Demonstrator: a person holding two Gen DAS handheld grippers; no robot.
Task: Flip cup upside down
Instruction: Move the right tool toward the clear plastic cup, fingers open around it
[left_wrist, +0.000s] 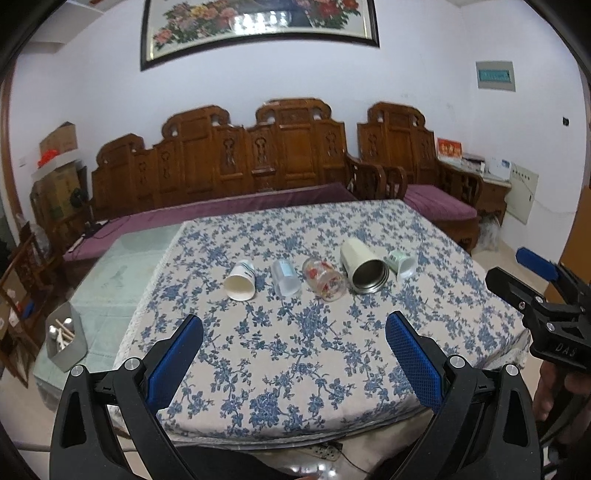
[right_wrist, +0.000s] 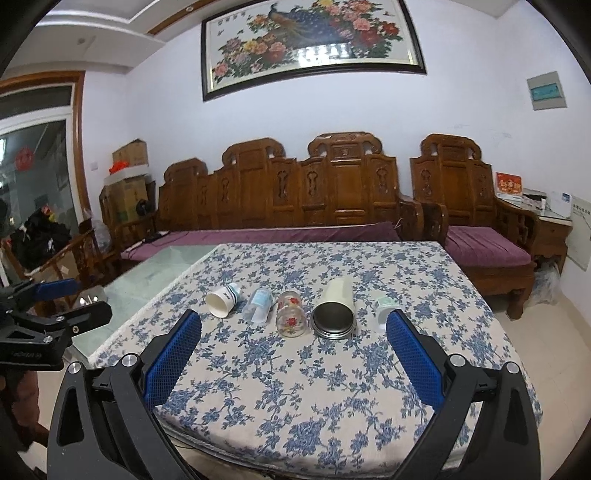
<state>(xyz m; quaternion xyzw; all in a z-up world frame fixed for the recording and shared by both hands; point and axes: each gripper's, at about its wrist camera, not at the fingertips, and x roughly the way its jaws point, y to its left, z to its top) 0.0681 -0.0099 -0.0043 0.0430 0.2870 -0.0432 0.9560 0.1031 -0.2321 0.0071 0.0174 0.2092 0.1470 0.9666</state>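
Observation:
Several cups lie on their sides in a row on the floral tablecloth, mouths toward me. From the left: a white paper cup, a clear plastic cup, a flowered glass, a cream steel tumbler and a small pale green cup. My left gripper is open and empty, short of the row. My right gripper is open and empty, near the row; its right finger hides part of the green cup.
A grey holder with utensils stands on the green-topped table to the left. A carved wooden sofa with purple cushions runs behind the table. The right gripper shows at the right edge of the left wrist view.

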